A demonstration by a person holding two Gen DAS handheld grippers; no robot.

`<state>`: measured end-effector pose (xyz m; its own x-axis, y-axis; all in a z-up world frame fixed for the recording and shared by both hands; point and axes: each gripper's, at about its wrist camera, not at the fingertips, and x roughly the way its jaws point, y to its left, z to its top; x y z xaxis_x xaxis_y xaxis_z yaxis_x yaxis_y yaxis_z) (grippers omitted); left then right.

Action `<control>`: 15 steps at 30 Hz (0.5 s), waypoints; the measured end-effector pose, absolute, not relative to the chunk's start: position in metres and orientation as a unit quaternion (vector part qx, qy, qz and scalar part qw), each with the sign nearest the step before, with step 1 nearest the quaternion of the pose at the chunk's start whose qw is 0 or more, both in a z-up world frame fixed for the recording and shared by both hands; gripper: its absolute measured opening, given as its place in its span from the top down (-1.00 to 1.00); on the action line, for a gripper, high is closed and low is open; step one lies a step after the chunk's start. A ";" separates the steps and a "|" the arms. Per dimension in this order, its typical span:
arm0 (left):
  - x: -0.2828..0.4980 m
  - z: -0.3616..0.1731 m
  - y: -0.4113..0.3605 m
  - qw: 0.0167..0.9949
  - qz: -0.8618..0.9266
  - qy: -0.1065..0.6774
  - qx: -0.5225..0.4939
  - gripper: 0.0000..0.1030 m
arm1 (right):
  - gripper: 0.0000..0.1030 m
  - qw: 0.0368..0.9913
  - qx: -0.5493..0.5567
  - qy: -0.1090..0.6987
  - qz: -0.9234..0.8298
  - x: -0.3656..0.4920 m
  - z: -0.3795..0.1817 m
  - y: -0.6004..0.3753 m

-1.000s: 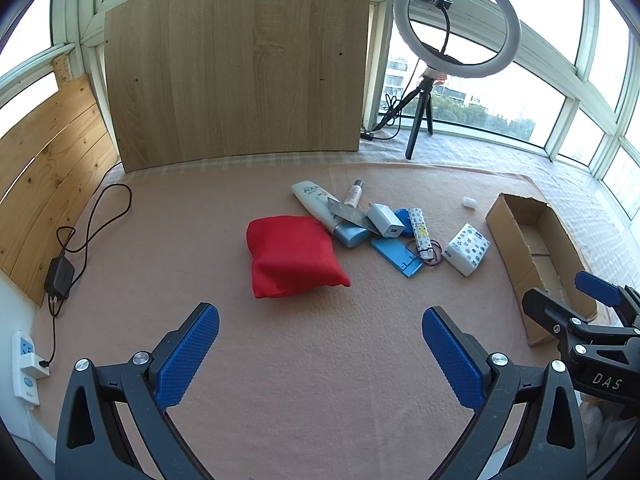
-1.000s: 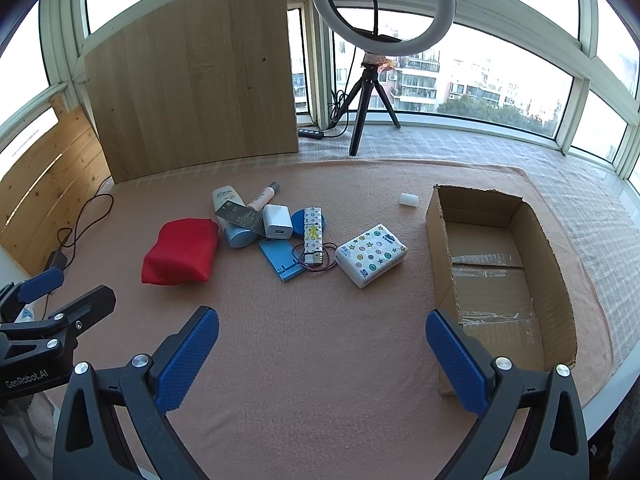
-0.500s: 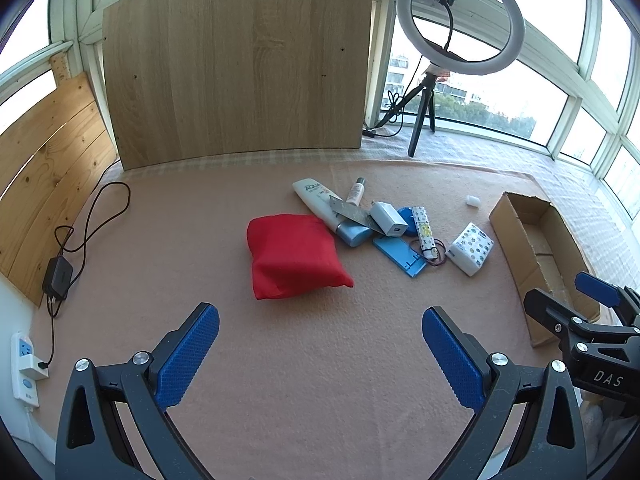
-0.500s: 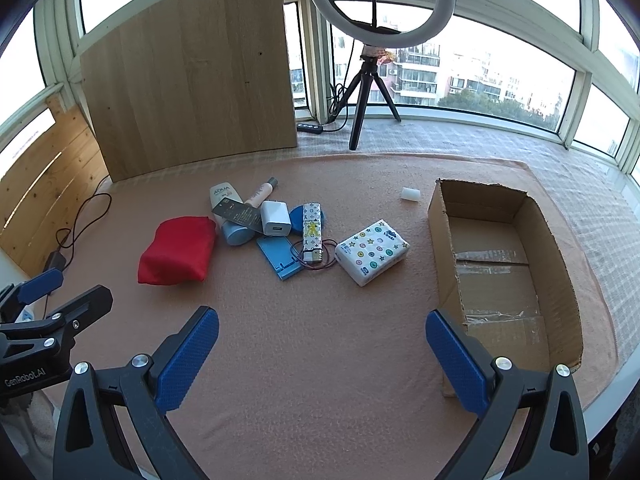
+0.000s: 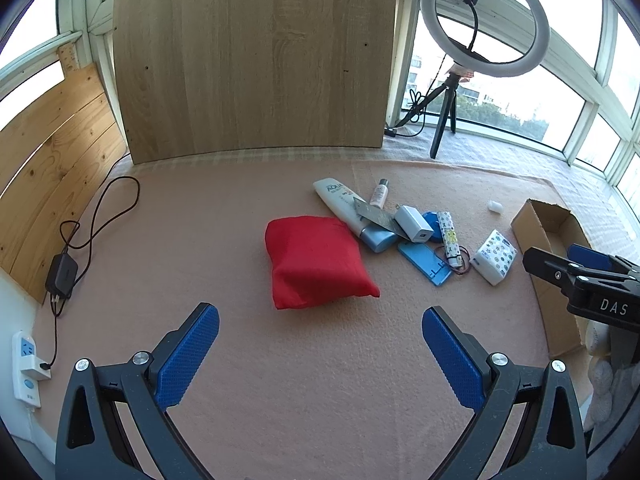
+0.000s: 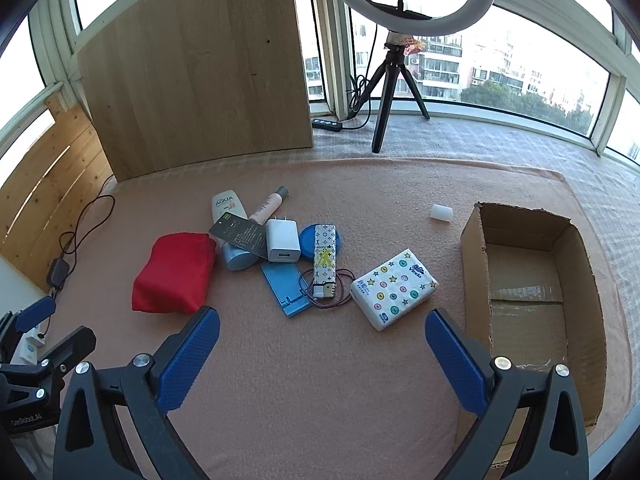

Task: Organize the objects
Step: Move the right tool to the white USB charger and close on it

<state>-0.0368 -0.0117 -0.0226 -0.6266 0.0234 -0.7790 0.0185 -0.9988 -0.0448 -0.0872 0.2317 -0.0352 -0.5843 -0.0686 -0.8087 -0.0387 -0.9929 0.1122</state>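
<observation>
My left gripper (image 5: 320,344) and right gripper (image 6: 322,346) hang spread wide and empty over the pink blanket (image 6: 320,392). The clutter sits mid-blanket: red pouch (image 5: 316,262), sunscreen tube (image 6: 230,232), tissue pack (image 6: 394,288). The cardboard box (image 6: 536,292) lies to the right; windows, a wood panel (image 5: 256,60) and a ring light (image 5: 484,20) behind.

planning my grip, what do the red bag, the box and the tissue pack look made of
Red bag: soft matte fabric, creased and sagging like a pillow. Box: plain brown cardboard, ragged top edges, taped floor. Tissue pack: probably thin glossy plastic film with a printed pattern.
</observation>
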 end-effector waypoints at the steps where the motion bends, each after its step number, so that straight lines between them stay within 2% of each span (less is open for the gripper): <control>1: -0.038 -0.024 -0.014 -0.001 0.901 -0.026 -0.433 -0.99 | -0.83 0.014 0.461 -0.061 -0.885 -0.096 -0.038 0.232; 5: -0.040 -0.027 -0.026 -0.017 0.902 -0.039 -0.430 -0.99 | -0.27 0.033 0.497 -0.089 -0.863 -0.131 -0.058 0.234; 9: -0.039 -0.034 -0.043 -0.040 0.899 -0.057 -0.431 -0.99 | -0.22 0.042 0.531 -0.125 -0.837 -0.166 -0.079 0.238; 15: -0.029 -0.048 -0.071 -0.073 0.893 -0.076 -0.437 -0.99 | -0.21 0.060 0.568 -0.133 -0.810 -0.220 -0.103 0.232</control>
